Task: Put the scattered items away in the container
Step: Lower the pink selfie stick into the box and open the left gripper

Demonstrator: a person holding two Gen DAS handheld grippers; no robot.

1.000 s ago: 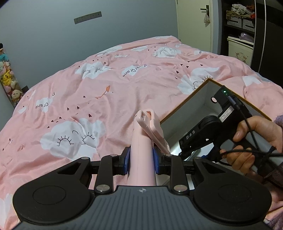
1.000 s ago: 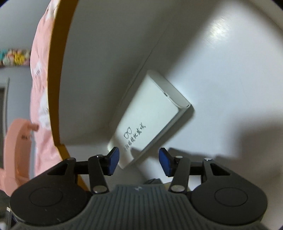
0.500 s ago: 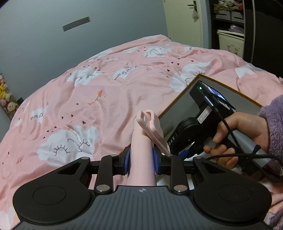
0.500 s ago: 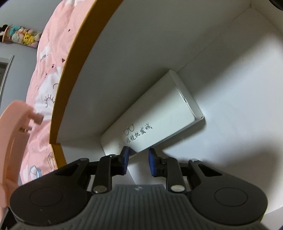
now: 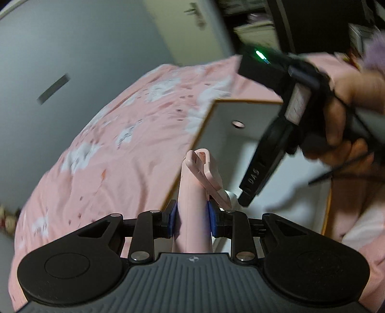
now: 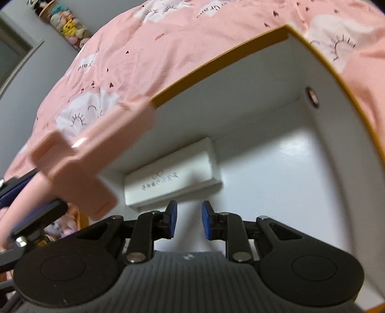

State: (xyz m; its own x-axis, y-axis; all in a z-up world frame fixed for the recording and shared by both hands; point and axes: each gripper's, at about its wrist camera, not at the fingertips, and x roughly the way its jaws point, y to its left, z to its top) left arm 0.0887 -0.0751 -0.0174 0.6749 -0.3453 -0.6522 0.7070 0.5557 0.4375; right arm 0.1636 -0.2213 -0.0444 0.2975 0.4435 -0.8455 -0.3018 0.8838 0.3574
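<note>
My left gripper (image 5: 192,214) is shut on a pink handled holder (image 5: 192,190) with a folded clip at its top, which hangs over the near edge of the white box with the orange rim (image 5: 204,130). In the right wrist view that pink holder (image 6: 91,154) comes in from the left above the box rim (image 6: 216,65). A white glasses case (image 6: 168,175) lies on the box floor against the wall. My right gripper (image 6: 189,211) hovers above the case, its jaws a narrow gap apart with nothing between them. Its black body (image 5: 269,149) hangs over the box.
The box sits on a bed with a pink cloud-print cover (image 5: 108,144). A person's hand (image 5: 349,108) holds the right gripper. Plush toys (image 6: 65,21) hang on the grey wall. A door (image 5: 192,19) and dark shelves stand behind the bed.
The right gripper's jaws narrowed, and it rose and rolled away from the white case, which stays on the box floor. The left gripper rolled and carried the pink holder over the box edge.
</note>
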